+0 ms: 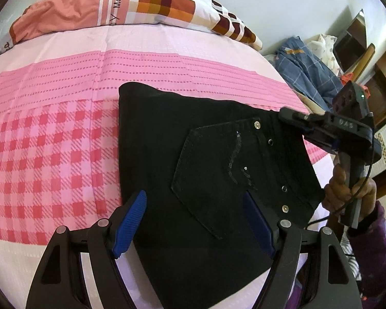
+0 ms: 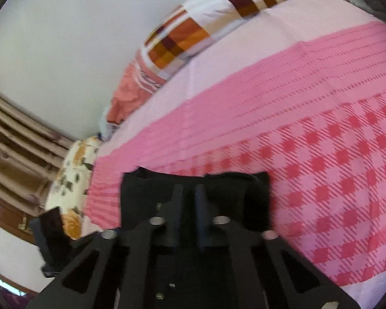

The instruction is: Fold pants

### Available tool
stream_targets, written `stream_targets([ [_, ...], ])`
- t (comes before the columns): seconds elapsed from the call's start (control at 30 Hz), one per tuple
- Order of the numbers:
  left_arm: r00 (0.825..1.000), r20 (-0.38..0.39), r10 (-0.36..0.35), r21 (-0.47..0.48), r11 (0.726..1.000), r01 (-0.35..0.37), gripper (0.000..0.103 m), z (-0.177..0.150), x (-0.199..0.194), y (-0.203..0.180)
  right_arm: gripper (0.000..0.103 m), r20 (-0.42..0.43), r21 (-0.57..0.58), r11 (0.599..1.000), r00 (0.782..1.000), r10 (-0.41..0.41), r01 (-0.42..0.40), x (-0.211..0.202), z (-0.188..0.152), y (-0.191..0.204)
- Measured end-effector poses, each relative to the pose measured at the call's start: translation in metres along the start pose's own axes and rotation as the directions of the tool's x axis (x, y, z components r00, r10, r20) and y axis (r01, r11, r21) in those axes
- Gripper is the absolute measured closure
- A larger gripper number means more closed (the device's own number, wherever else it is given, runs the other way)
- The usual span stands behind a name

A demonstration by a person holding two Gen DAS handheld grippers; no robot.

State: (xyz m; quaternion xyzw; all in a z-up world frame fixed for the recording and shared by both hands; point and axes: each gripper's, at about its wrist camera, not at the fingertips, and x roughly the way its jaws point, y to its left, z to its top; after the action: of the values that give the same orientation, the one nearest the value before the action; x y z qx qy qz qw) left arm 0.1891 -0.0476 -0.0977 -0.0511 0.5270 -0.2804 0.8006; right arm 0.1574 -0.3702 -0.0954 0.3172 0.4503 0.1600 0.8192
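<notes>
Left wrist view: pants (image 1: 213, 159) folded on bed (image 1: 51, 141) — left hand-held gripper (image 1: 195, 221) spread wide, empty, hovering above. Right hand-held gripper (image 2: 189, 200) nearly closed — pinching waistband edge, probably to steady the fold.

Right gripper (image 2: 188, 195): we see the fingers nearly together over black pants (image 2: 234, 193).
Pants: lying on pink checked bedsheet (image 2: 321, 128).
Pillow (image 2: 193, 33): by the wall.
</notes>
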Motion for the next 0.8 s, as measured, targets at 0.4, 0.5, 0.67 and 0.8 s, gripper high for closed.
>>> stream_targets([
  [0.4,0.998,0.043,0.053,0.015,0.998,-0.054,0.026,0.002,-0.004,-0.002,0.103,0.006,0.009,0.999,0.999,-0.04,0.04,0.003,-0.007,-0.007],
  [0.5,0.994,0.061,0.09,0.0,0.996,-0.09,0.026,0.003,-0.008,0.003,0.103,0.017,0.024,0.999,0.999,-0.037,0.037,0.002,-0.011,-0.009],
  [0.67,0.978,0.105,0.178,-0.005,0.984,-0.178,0.026,0.003,-0.017,0.007,0.103,0.027,0.028,0.997,0.997,-0.066,0.065,0.0,-0.015,-0.004],
  [0.8,0.96,0.138,0.243,0.009,0.969,-0.247,0.026,0.003,-0.024,0.006,0.103,0.032,0.047,0.996,0.997,-0.075,0.073,-0.001,-0.017,-0.003],
])
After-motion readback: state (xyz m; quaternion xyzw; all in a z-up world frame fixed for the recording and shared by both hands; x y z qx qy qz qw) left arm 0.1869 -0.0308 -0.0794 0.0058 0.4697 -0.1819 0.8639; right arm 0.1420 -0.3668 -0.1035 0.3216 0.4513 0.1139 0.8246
